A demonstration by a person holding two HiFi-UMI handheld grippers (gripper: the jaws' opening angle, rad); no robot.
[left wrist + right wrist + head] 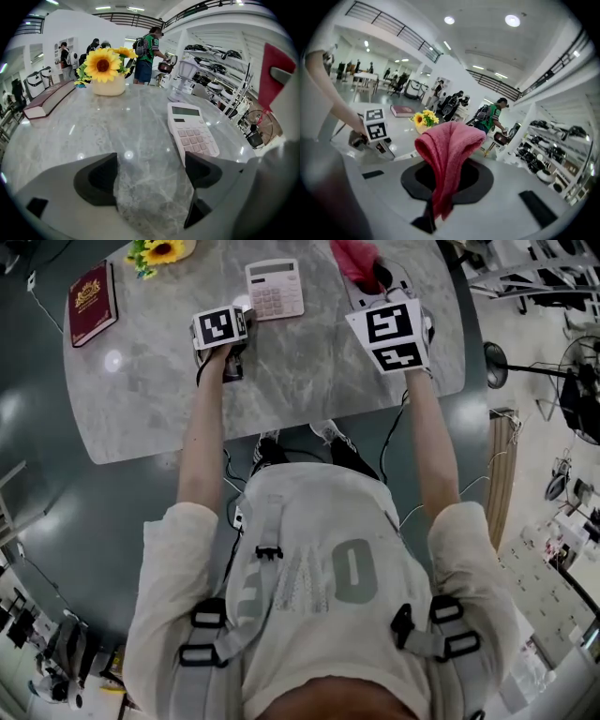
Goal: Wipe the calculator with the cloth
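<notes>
Evidently wiping has not begun. Left of centre, the left gripper (150, 173) hangs low over the bench (319, 381), jaws wide and empty. The calculator (274, 289) lies just beyond, top centre. Upper right, the right gripper (443, 187) pinches the red cloth (447, 140) aloft. The next move likely calls for lowering it onto the keys.

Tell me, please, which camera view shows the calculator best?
The left gripper view: the calculator lies close, display and keys clear. The head view shows it small, from above. In the right gripper view I cannot make it out; the pink cloth fills the middle.
</notes>
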